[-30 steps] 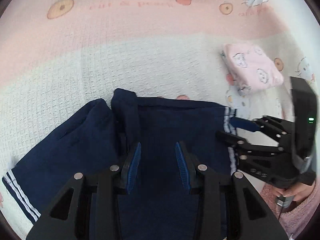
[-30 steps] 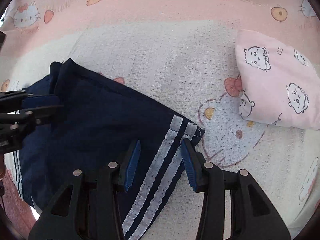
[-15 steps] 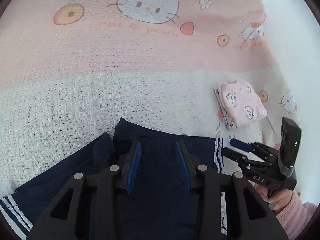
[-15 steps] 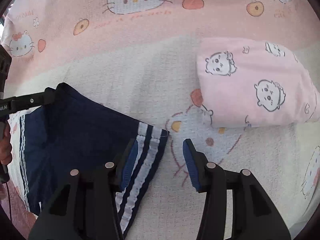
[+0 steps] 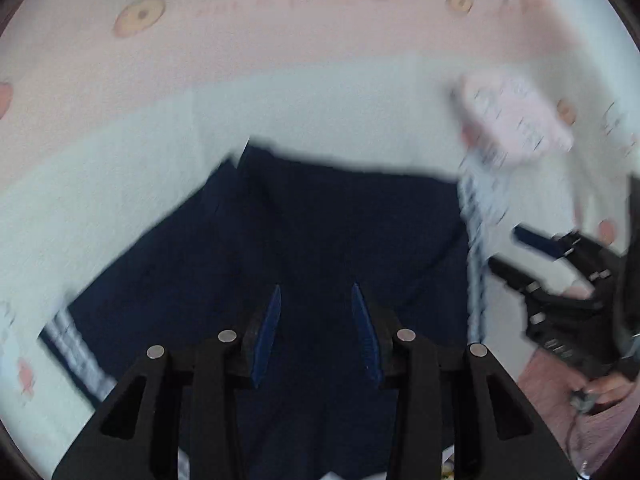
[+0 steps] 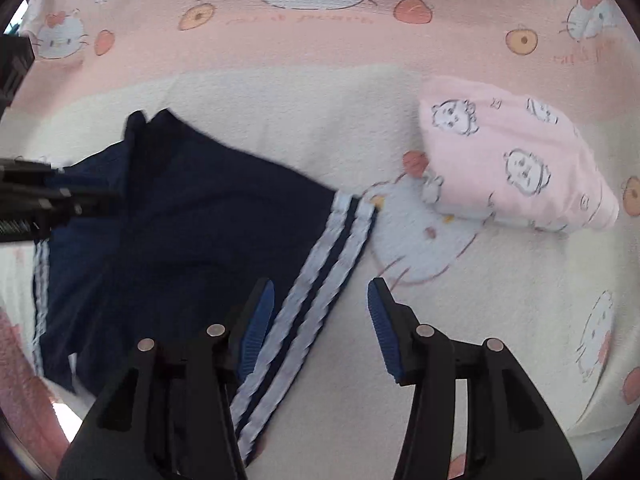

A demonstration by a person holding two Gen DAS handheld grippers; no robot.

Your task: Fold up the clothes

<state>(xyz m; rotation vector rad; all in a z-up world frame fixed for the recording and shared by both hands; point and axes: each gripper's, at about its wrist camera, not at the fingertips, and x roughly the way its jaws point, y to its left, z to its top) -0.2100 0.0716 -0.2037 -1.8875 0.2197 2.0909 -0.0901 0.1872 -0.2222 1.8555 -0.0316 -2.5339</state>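
Two grippers hang over the navy shorts [image 6: 192,232], which lie partly folded on the cartoon-print blanket [image 6: 320,120], near the folded pink garment [image 6: 516,160]. My right gripper [image 6: 320,312] has just been opening its jaws; they stand apart with nothing pinched, the white-striped hem [image 6: 320,264] lying loose below them. My left gripper [image 5: 316,332] is partly open above the cloth, gripping nothing. I judge that fold released; the next grasp comes now.

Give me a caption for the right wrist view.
Open right gripper above navy shorts, folded pink garment beside.
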